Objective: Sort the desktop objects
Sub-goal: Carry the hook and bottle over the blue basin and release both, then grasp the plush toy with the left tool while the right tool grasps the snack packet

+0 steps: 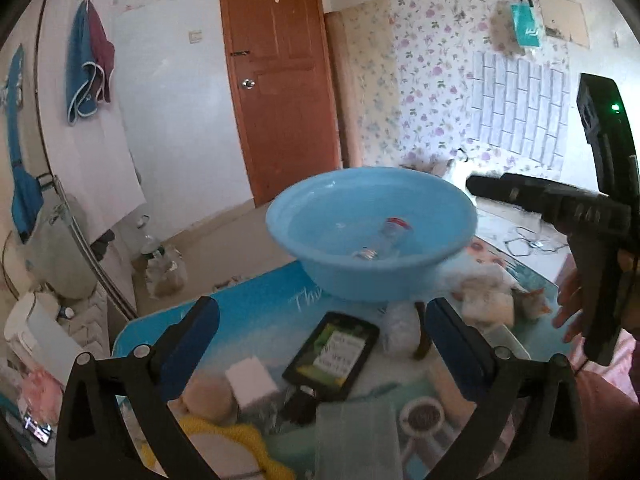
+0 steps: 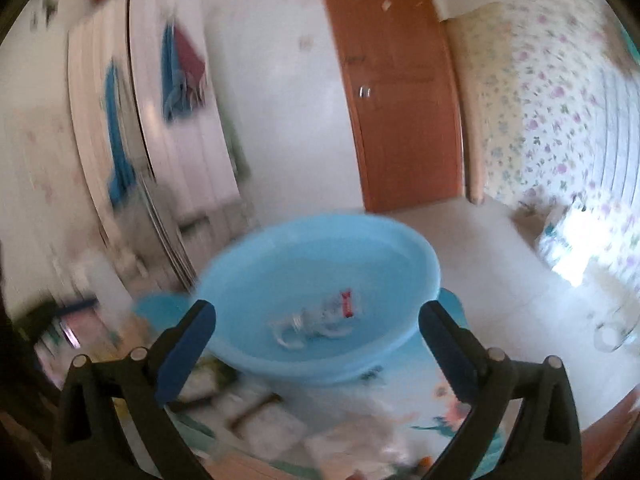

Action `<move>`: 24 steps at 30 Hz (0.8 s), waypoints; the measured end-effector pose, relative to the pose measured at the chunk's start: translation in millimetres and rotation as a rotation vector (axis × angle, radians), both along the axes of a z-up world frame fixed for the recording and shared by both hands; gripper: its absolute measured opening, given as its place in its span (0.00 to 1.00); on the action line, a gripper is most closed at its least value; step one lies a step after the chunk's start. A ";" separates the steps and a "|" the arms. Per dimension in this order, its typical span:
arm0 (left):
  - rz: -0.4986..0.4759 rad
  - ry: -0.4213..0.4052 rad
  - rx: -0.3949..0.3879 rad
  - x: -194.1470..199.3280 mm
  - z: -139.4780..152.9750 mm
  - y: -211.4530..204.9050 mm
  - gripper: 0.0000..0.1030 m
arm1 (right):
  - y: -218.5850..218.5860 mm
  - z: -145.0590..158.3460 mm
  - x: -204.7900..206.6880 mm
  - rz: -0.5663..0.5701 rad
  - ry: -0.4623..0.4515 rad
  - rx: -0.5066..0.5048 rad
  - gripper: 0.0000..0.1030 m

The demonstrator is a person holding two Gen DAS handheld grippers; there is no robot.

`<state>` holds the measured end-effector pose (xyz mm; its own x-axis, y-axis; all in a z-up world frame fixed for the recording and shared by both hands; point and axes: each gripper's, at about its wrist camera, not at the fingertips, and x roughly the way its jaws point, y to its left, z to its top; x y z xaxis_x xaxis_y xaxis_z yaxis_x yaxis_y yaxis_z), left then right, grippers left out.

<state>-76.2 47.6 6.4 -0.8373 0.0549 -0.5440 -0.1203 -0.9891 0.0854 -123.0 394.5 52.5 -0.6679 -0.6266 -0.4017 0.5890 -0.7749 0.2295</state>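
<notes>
A cluttered picture-printed tabletop bore a round light-blue plastic basin near its far edge; open floor lay beyond, perhaps tiled; left gripper and right gripper gaped wide, empty

One round light-blue plastic basin on the table. Inside it, one clear plastic bottle with a red-and-white band, lying on its side.

One black flat packet with a green-and-white label. One white rectangular foam block. One pale translucent ribbed box. One coil of yellow knitted cord. One round beige ball-like item; material unclear. One small crumpled clear plastic bag. Heap of pale soft items right of the basin: too blurred to count.

Two black two-finger grippers: left, right.

One brown wooden door. Two towels on a wall hook: one blue, one maroon.
</notes>
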 end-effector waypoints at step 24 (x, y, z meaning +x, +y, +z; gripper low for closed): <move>-0.079 -0.067 0.004 76.2 -31.7 -65.0 1.00 | 26.2 -48.5 84.8 0.051 -0.114 0.207 0.97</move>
